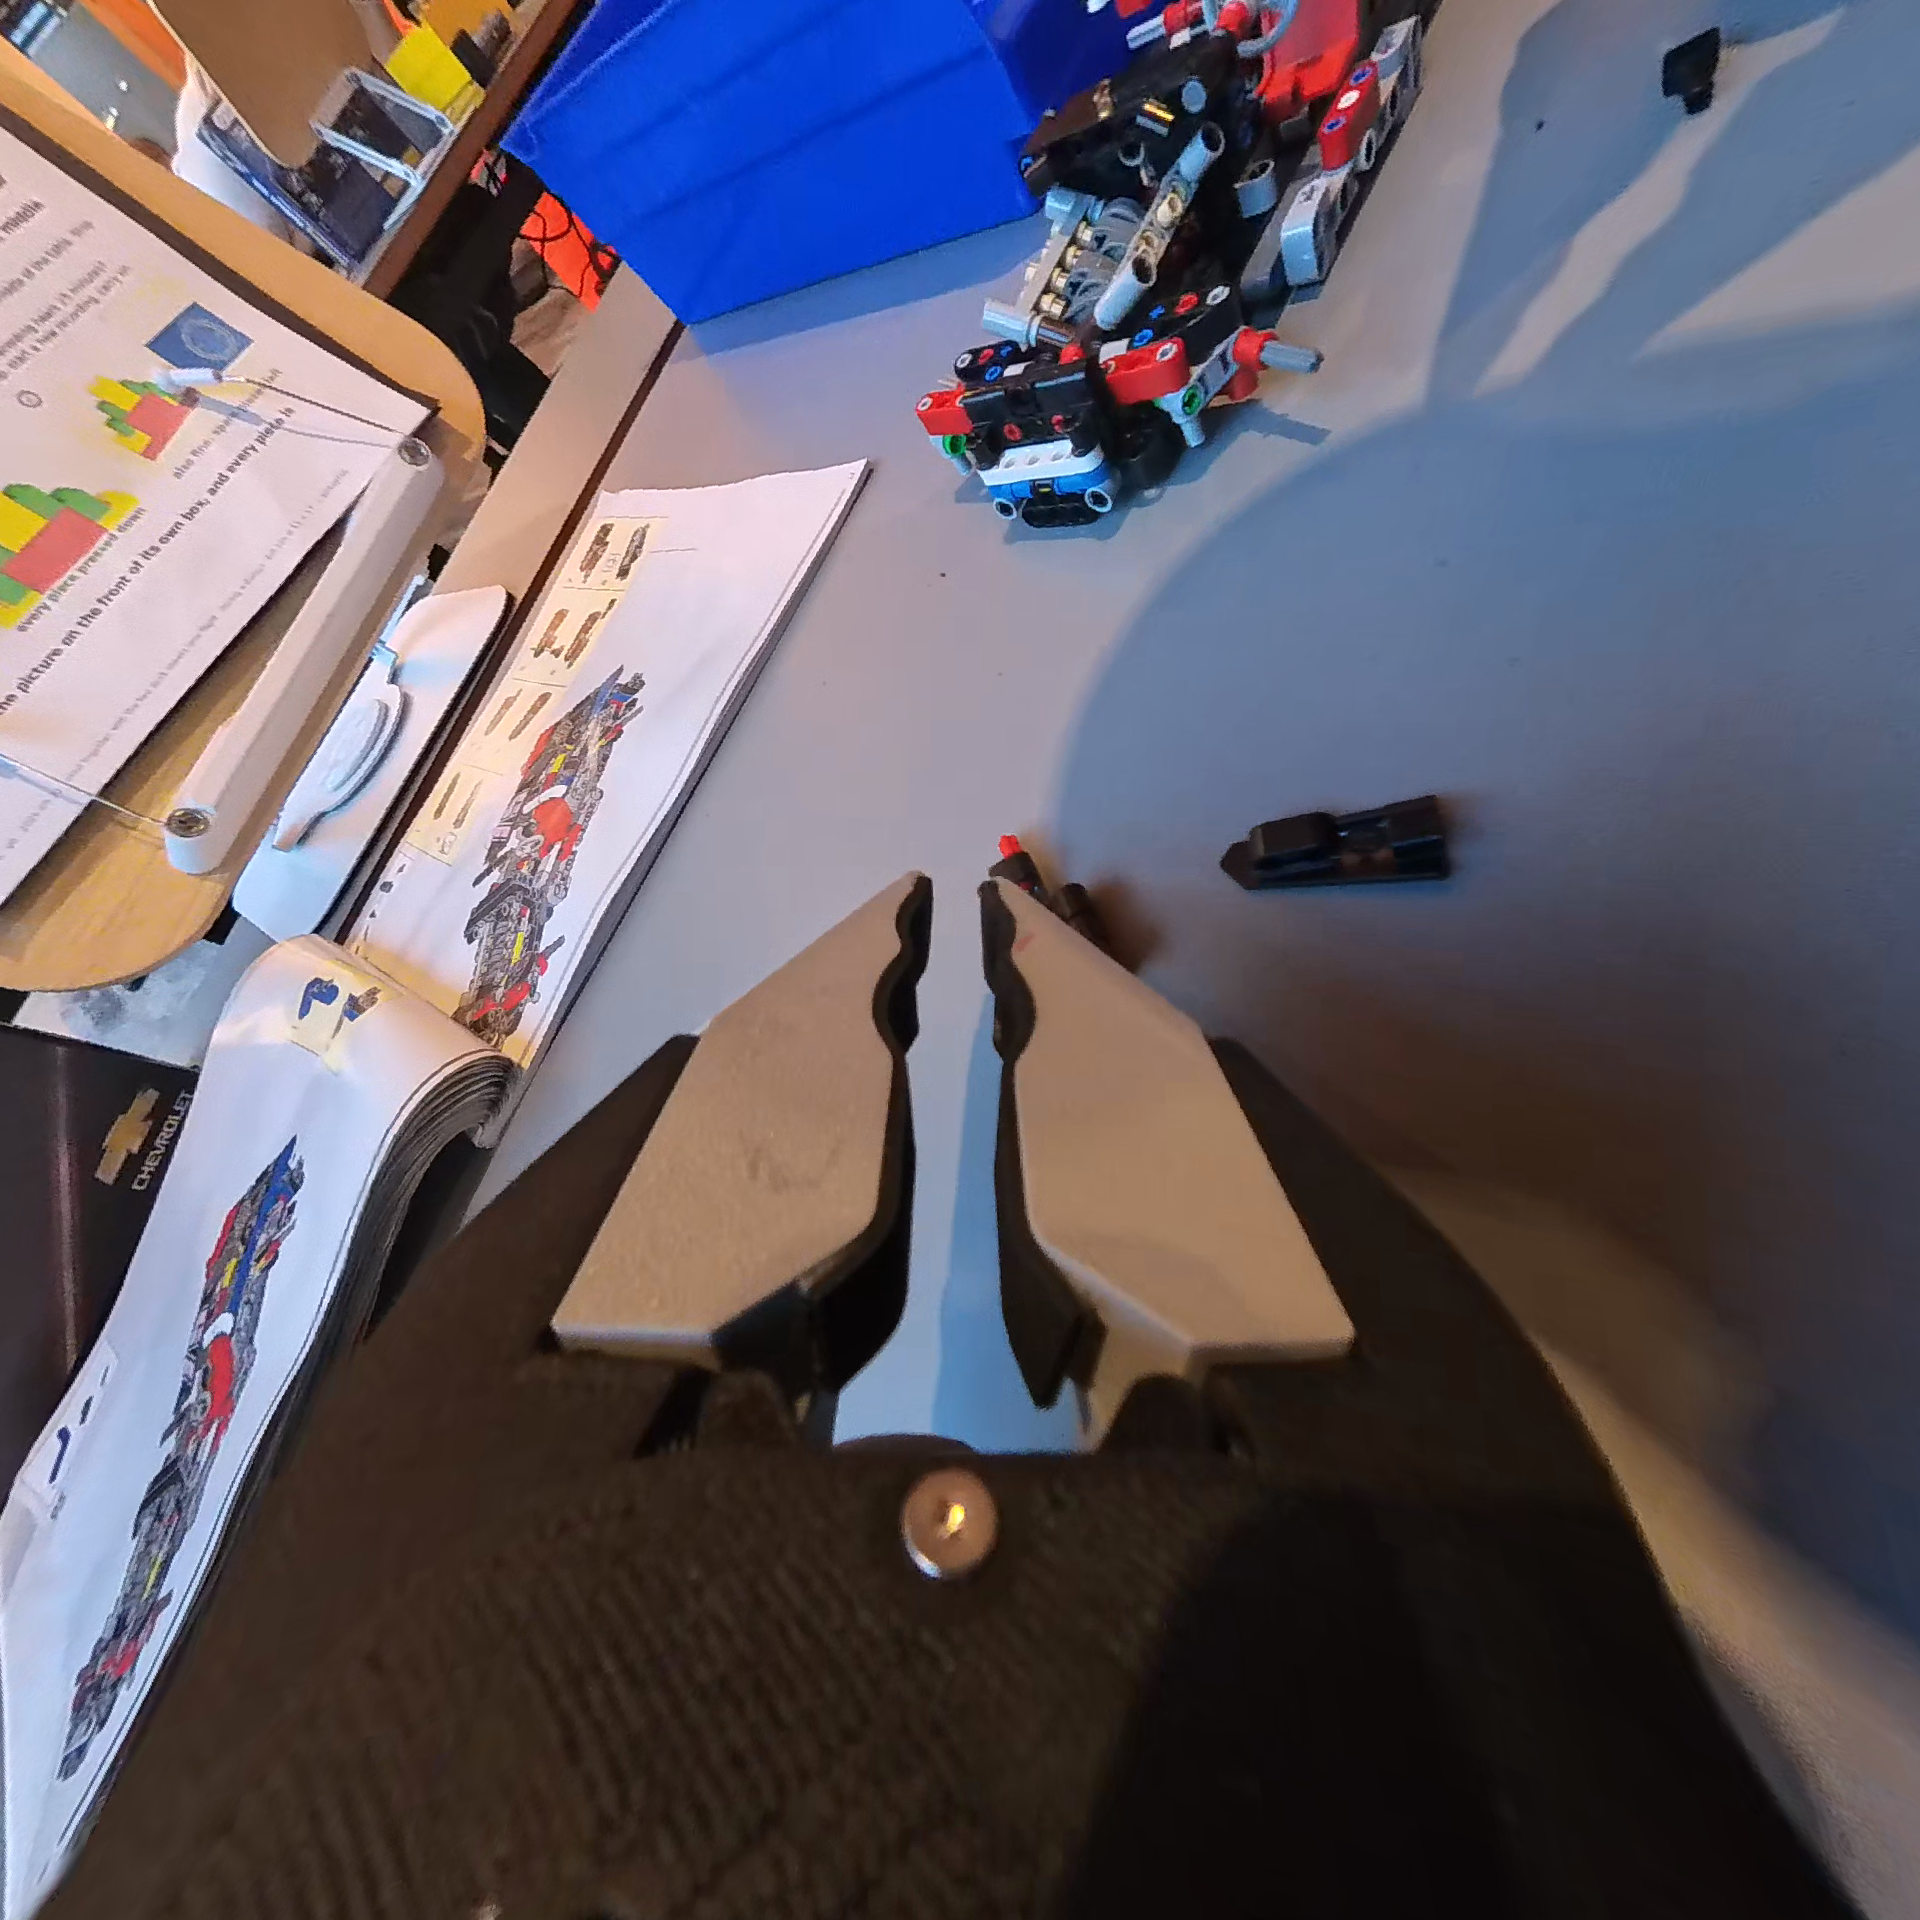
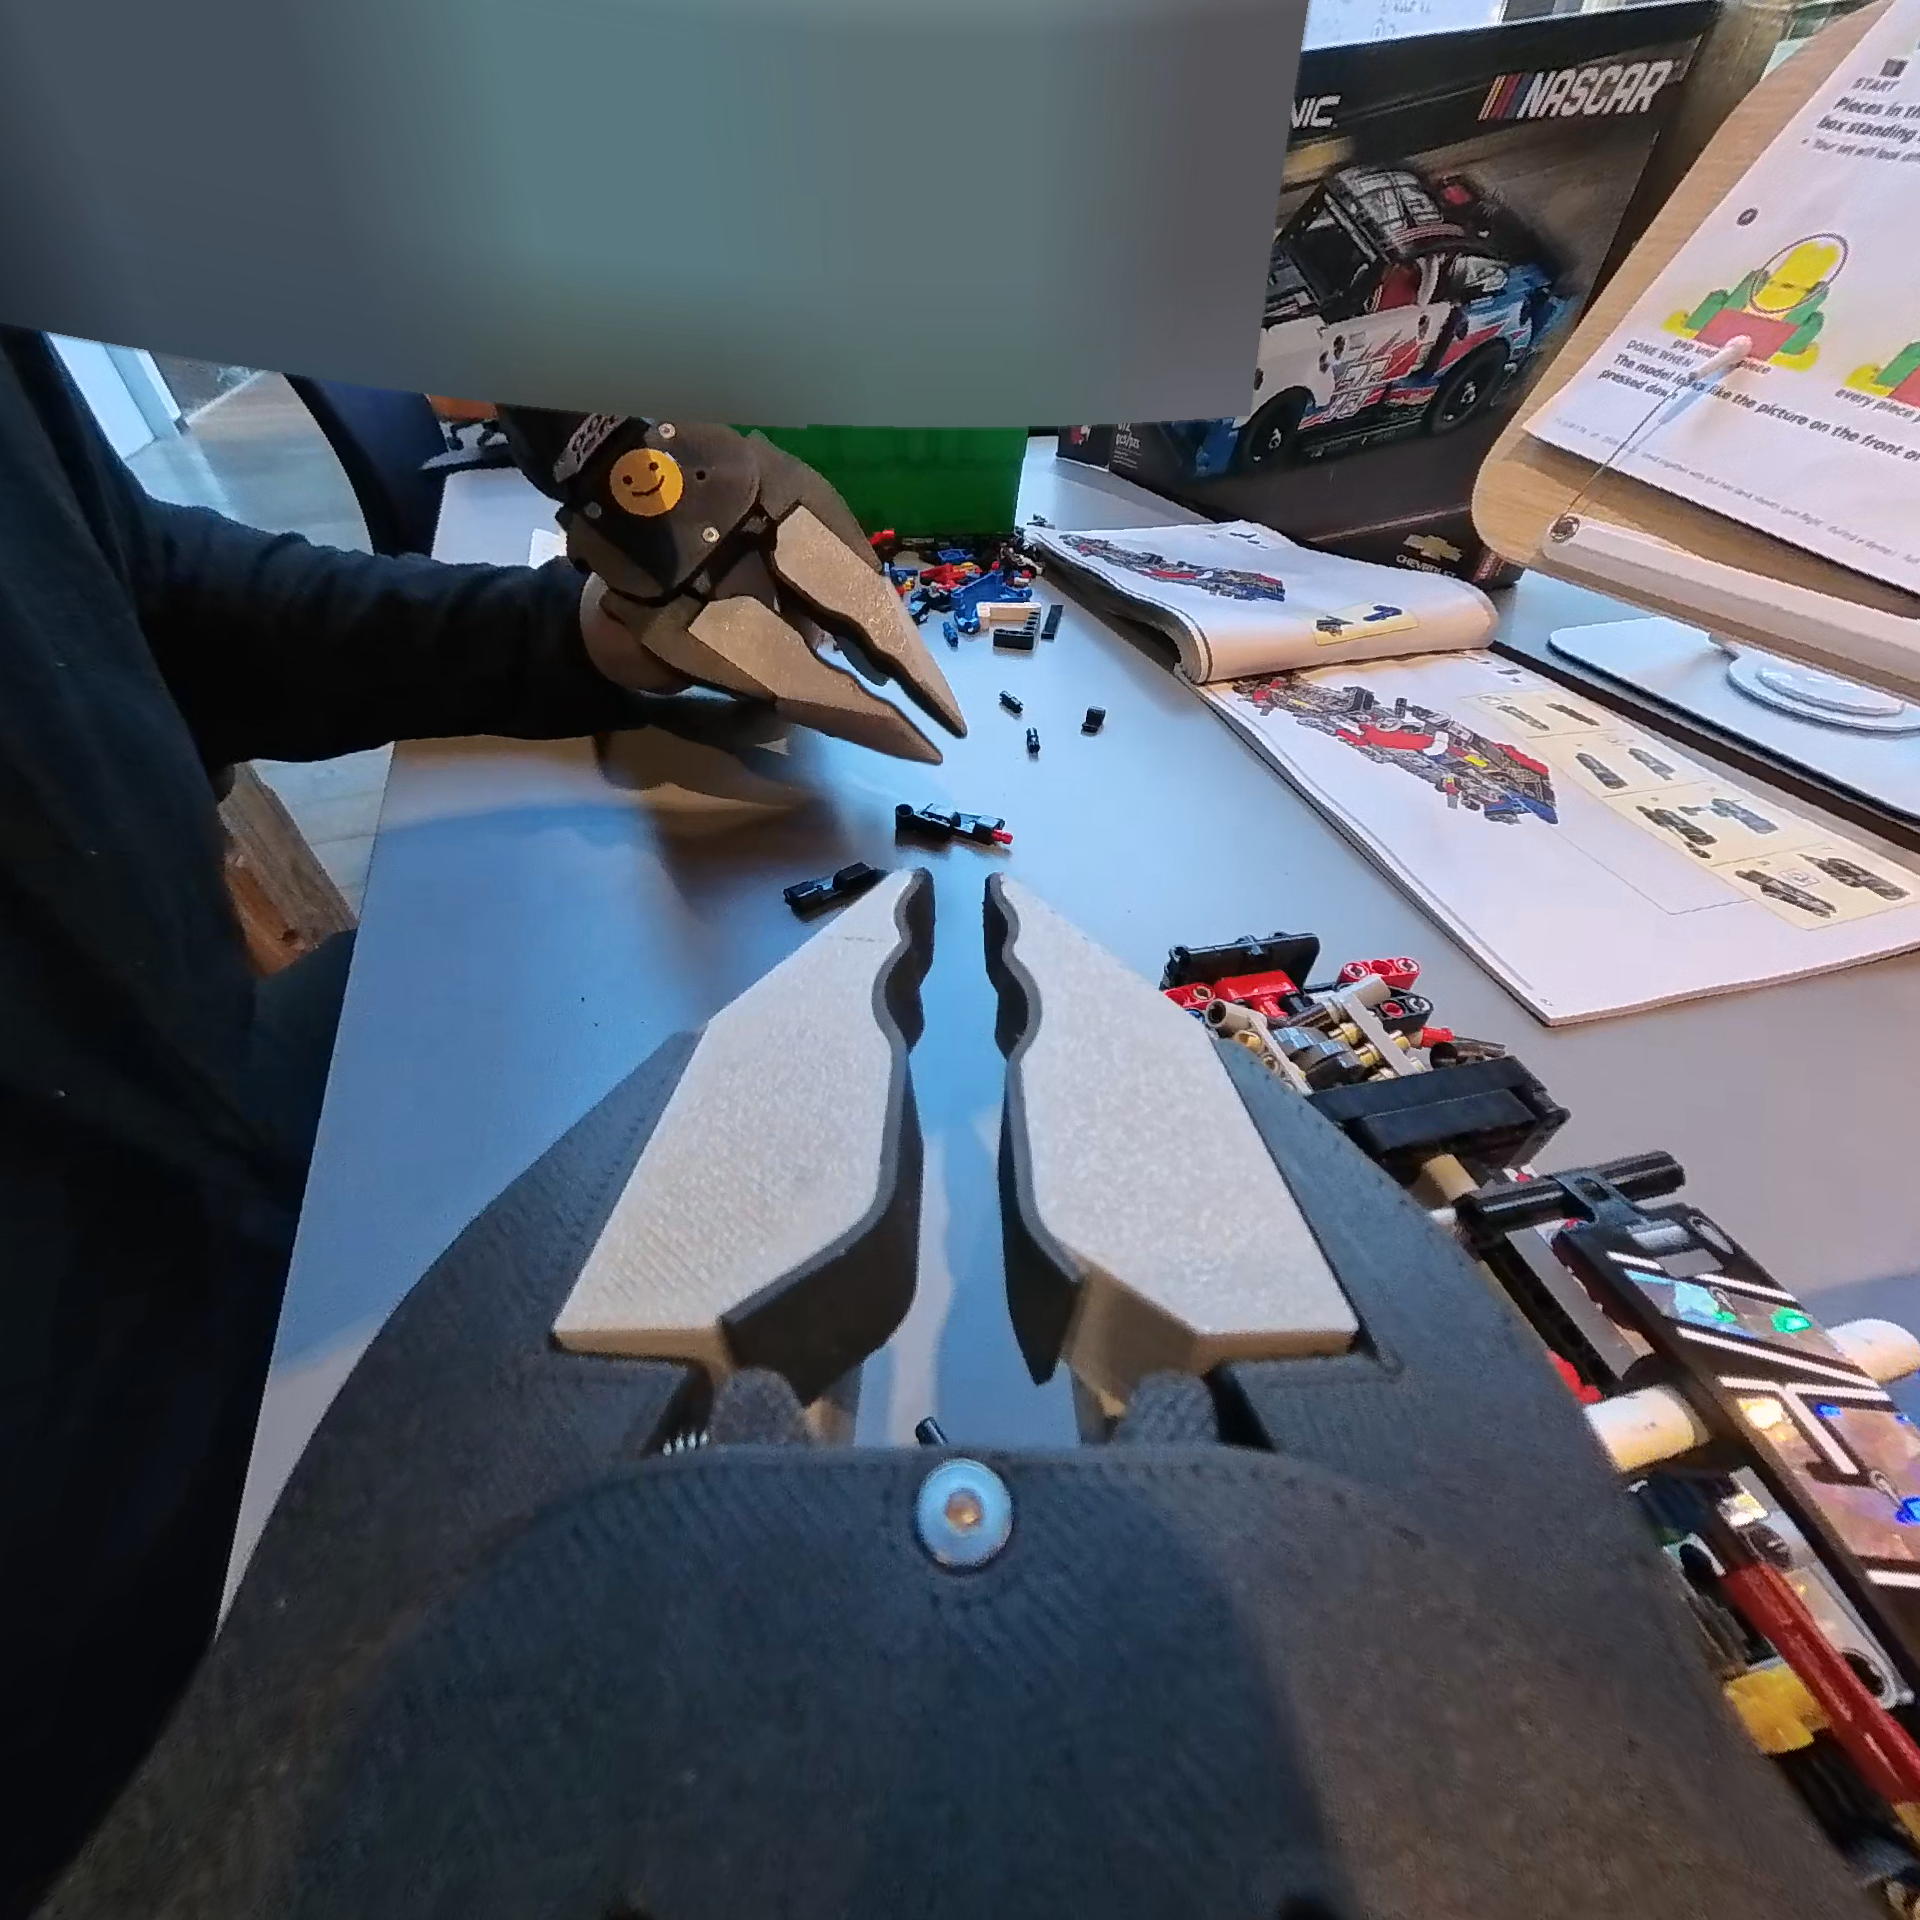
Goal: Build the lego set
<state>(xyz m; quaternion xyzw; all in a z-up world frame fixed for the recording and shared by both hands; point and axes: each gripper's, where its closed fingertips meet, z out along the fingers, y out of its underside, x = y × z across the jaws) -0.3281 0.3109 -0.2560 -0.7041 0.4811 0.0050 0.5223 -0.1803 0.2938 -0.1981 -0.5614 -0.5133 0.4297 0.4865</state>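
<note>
The part-built lego car chassis (image 1: 1132,312), black, red and grey, lies on the grey table (image 1: 1558,582); it also runs along the right in the right wrist view (image 2: 1434,1101). A small black piece with a red pin (image 1: 1023,868) lies just beyond my left gripper (image 1: 956,896), whose jaws stand a narrow gap apart and hold nothing. A longer black piece (image 1: 1340,842) lies to its right. My right gripper (image 2: 958,894) is also narrowly open and empty, with the black pieces (image 2: 951,823) (image 2: 831,885) just ahead. The left gripper (image 2: 951,740) hovers beyond them.
An open instruction booklet (image 1: 675,665) (image 2: 1558,821) lies beside the work area. A blue bin (image 1: 790,156) stands behind the chassis. Loose pieces (image 2: 977,597) lie before a green bin (image 2: 894,478). The set's box (image 2: 1455,312) and a wooden stand with a sheet (image 2: 1714,312) stand at the back. A person's dark sleeve (image 2: 312,623) is at left. The gap from one gripper's tips to the other's is roughly 15 centimeters.
</note>
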